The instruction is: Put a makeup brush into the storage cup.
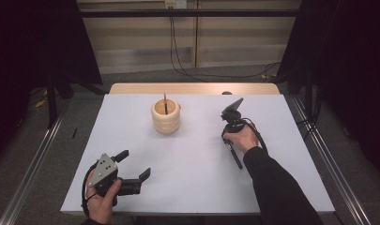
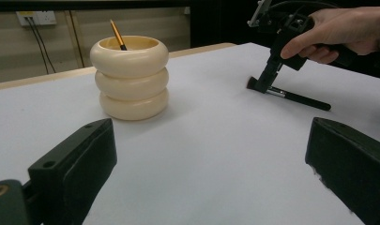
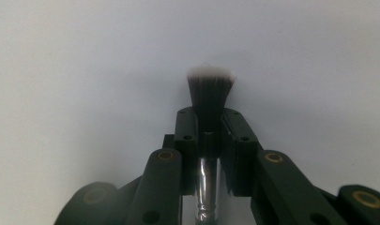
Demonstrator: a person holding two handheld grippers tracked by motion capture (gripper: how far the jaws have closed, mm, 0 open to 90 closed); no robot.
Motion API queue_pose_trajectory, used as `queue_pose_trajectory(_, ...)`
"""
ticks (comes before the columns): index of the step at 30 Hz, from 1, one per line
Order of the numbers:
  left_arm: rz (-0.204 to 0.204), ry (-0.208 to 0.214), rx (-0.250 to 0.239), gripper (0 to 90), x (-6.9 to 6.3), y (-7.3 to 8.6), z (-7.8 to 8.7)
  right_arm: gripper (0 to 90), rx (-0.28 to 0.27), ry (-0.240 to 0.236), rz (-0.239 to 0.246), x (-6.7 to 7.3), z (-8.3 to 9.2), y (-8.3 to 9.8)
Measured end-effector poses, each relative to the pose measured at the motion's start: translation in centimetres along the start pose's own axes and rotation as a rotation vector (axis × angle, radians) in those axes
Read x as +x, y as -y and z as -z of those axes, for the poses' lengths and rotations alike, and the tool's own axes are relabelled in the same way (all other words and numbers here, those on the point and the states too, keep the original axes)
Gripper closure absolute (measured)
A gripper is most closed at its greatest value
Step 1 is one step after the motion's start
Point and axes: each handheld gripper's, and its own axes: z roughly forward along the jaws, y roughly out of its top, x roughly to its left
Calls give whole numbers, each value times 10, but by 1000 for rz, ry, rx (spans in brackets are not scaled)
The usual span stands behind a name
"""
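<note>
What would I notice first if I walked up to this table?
Probably the cream ringed pot standing alone near the far middle of the white table, a thin brush handle poking out. Then the right gripper, jaws shut on a black makeup brush lying on the table's right side.

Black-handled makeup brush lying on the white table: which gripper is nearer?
Right. The right gripper is shut on the black-handled makeup brush near its bristles. The left gripper sits open at the table's near left corner, far from it.
</note>
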Motion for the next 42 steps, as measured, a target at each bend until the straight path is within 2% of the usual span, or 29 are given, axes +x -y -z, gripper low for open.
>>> queue_pose_trajectory(5, 7, 10, -3, 23, 0, 0, 0, 779, 5, -19, 17, -2, 2, 1)
queue_pose_trajectory(9, 13, 3, -5, 23, 0, 0, 0, 779, -23, -46, 19, -4, 8, 2)
queue_pose_trajectory(18, 10, 6, -4, 23, 1, 0, 1, 779, -60, -64, 47, -7, 20, 5)
queue_pose_trajectory(22, 12, 9, -10, 23, 0, 0, 1, 779, -75, -72, 32, -9, 26, 6)
queue_pose_trajectory(26, 14, 7, -7, 23, 1, 0, 1, 778, -132, -94, 70, -10, 33, 9)
queue_pose_trajectory(28, 16, 4, -9, 23, 1, 0, 1, 779, -148, -107, 68, -8, 39, 11)
queue_pose_trajectory(33, 14, 6, -9, 23, 1, 0, 1, 779, -228, -143, 84, -11, 52, 17)
queue_pose_trajectory(35, 20, 22, -17, 22, 2, 0, 1, 779, -252, -157, 91, -14, 54, 19)
queue_pose_trajectory(37, 11, 13, -15, 22, 1, 0, 2, 778, -265, -154, 106, -17, 54, 21)
queue_pose_trajectory(38, 10, 13, -14, 21, 1, 0, 2, 778, -269, -167, 102, -17, 54, 22)
queue_pose_trajectory(41, 13, 18, -15, 21, 1, 0, 1, 779, -326, -182, 96, -21, 56, 26)
queue_pose_trajectory(42, 16, 17, -17, 21, 1, 0, 1, 778, -347, -185, 107, -22, 57, 27)
